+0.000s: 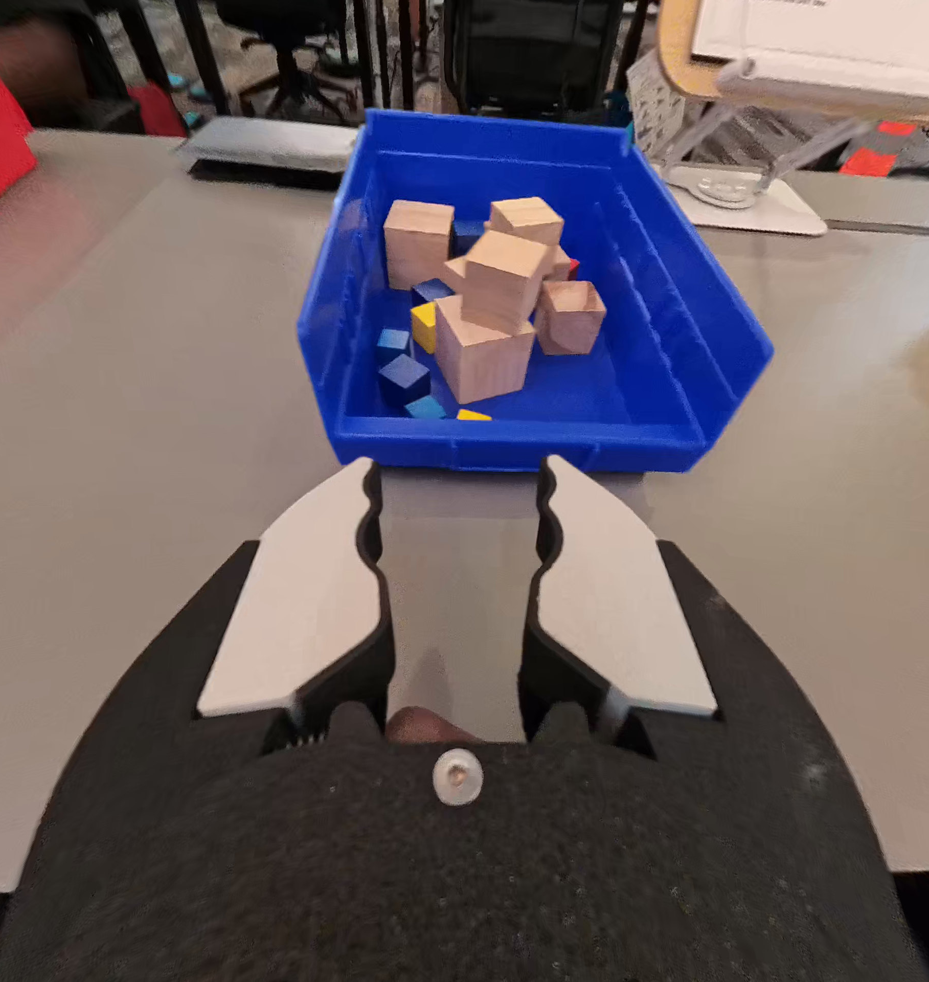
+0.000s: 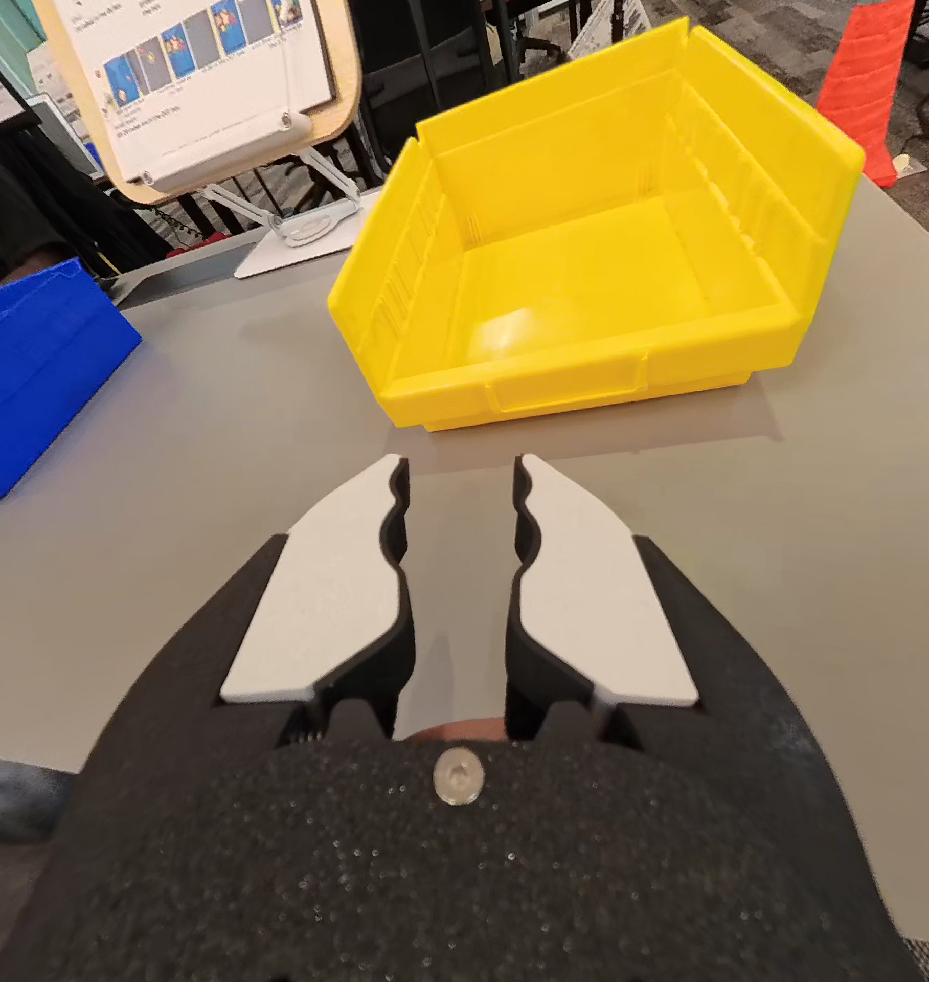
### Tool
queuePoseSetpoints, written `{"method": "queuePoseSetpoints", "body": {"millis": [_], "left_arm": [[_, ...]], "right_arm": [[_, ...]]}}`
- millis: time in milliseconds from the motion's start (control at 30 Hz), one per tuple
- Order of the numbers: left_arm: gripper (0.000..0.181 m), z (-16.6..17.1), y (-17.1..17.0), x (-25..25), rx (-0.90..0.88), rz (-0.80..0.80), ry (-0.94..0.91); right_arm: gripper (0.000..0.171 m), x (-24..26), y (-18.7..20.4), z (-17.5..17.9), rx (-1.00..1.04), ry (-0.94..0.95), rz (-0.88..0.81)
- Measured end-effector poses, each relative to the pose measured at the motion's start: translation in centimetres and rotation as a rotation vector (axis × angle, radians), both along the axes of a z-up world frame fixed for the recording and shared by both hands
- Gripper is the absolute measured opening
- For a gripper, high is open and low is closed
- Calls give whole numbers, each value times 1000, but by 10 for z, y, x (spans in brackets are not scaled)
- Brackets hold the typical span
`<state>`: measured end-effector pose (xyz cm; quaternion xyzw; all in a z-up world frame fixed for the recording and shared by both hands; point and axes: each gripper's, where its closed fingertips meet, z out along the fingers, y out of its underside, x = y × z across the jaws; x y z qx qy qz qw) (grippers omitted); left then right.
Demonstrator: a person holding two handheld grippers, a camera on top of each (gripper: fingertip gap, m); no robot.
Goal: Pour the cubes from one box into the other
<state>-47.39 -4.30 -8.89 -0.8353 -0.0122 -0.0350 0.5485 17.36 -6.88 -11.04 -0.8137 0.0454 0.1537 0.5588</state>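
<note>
Grey table [image 1: 133, 372] — blue box [image 1: 664, 297] of cubes [image 1: 483, 350], yellow box [image 2: 584, 393] apart.

The left wrist view looks forward and down along its fingers, close to the blue box [image 1: 520, 441] on the table [image 1: 133, 372]. The right wrist view likewise faces the yellow box [image 2: 568, 382]. Both share the table, the blue box [image 2: 42, 372] and the board on a stand [image 2: 207, 90].

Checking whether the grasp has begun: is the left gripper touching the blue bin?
Apart. The left wrist view shows grey table between the open left gripper and the blue bin.
</note>
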Motion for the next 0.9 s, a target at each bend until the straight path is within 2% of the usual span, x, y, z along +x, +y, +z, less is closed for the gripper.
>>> {"method": "queuePoseSetpoints", "body": {"millis": [100,233,367,400,433,467,567,667,800,900], "left_arm": [[54,-1,22,-31,-12,55,-69],[56,-27,62,-53,-86,56,-92],[49,-38,97,-70,-94,68,-59],[44,-38,103,-68,-86,39,-93],[29,-34,108,-63,-70,5,-147],[8,-33,111,-59,-66,-23,-183],[6,-33,111,-59,-84,19,-147],[5,-34,103,-43,-117,20,-43],[4,-35,92,-4,-122,27,30],[5,-35,90,21,-116,56,20]], "right_arm": [[37,-9,1,2,7,-51,16],[37,-44,1,3,7,-85,85],[37,-125,0,0,3,-137,231],[37,-152,0,-3,-3,-157,279],[38,-182,-1,-5,-3,-177,332],[38,-214,-2,-7,1,-202,390],[38,-301,3,-12,13,-281,543],[38,-355,22,-5,-42,-250,646],[38,-364,72,31,-42,-164,601],[38,-357,97,33,-55,-176,565]]}}
